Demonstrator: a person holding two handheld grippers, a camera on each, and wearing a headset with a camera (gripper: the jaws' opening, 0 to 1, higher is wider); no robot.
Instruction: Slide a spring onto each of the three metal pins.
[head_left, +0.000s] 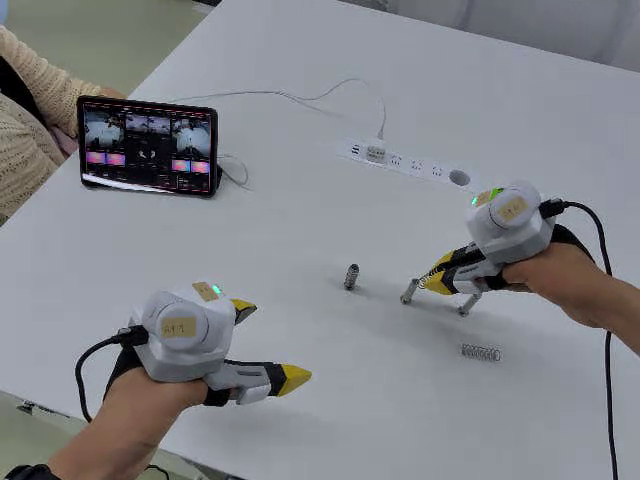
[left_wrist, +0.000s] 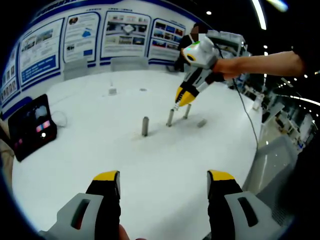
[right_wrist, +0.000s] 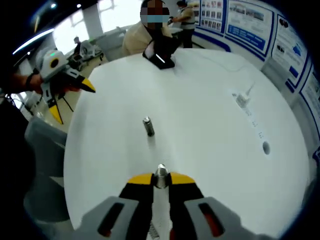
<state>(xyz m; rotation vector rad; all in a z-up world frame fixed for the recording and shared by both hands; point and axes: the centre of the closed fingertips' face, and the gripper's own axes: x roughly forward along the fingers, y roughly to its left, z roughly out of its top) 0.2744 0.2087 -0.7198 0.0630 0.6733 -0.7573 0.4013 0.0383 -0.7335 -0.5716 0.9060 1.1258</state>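
Pin at work: the middle pin (head_left: 409, 291) is standing right at the tips of the right gripper (head_left: 432, 283).
Right jaws: they are pinching narrow on a small metal part (right_wrist: 160, 172) at their very tips; whether it is a spring or the pin top, I cannot tell.
Pin ahead: a second pin (right_wrist: 148, 126) is standing upright straight ahead of the right jaws, apart from them.
Pin beside: a third pin (head_left: 467, 303) is standing just beside the right jaws, under the gripper body.
Loose spring: a spring (head_left: 481, 352) is lying flat near the right gripper, apart from all three pins.
Left jaws: the left gripper (left_wrist: 162, 176) is hovering with its jaws wide and nothing between them; the pins are standing well ahead of them.
Surface: a plain white table (head_left: 300, 180) is carrying everything.
Off the left jaws' left: a tablet (left_wrist: 31, 127) is standing propped with its screen lit.
Off the right jaws' right: a white power strip (right_wrist: 245, 100) is lying flat.
Room: poster boards (left_wrist: 82, 35) are lining the far wall; a person (right_wrist: 145, 40) is sitting at the table's far edge, ahead of the right jaws.
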